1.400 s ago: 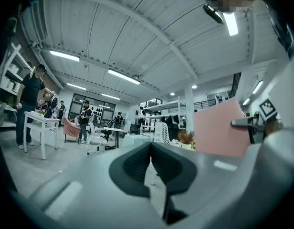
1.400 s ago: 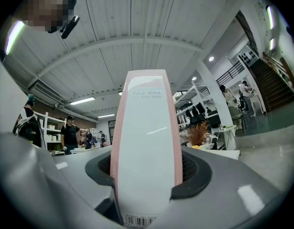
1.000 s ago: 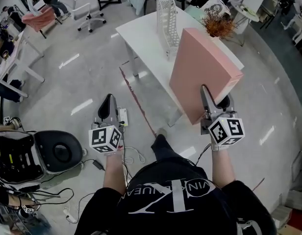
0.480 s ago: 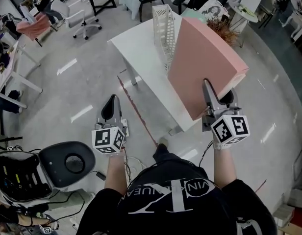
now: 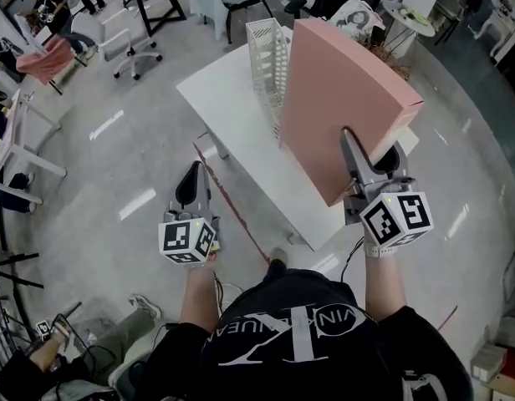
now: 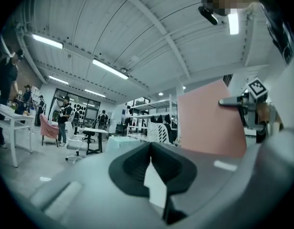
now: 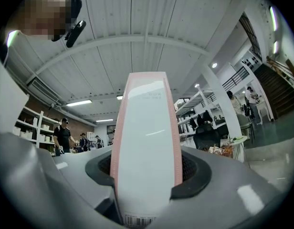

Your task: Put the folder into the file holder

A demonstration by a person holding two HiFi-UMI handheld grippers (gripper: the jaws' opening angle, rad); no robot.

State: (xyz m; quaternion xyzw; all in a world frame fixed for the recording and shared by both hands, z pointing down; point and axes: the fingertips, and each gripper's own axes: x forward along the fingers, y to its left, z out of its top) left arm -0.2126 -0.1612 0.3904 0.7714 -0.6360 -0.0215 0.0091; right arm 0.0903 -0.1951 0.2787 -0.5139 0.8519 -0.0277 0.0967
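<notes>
A large pink folder [image 5: 341, 98] stands upright over the white table [image 5: 232, 132], with my right gripper [image 5: 368, 161] shut on its lower edge. Along the right gripper's jaws its white spine [image 7: 146, 142] fills the gap between the fingers. A white mesh file holder [image 5: 266, 53] stands on the table just left of and behind the folder, and the folder's left edge overlaps it in the head view. My left gripper [image 5: 191, 186] hangs over the floor left of the table, shut and empty. The left gripper view shows the folder [image 6: 209, 118] and the file holder [image 6: 160, 131].
Office chairs [image 5: 132, 53] and desks stand at the far left, one draped with a pink cloth [image 5: 44, 57]. A red line [image 5: 232, 199] runs on the floor by the table leg. A person's hand [image 5: 48, 353] shows at the bottom left. A small round table [image 5: 408, 15] stands behind.
The folder has moved up and left toward the file holder and now overlaps it. The table has come nearer. The black chair base at the lower left has left the view.
</notes>
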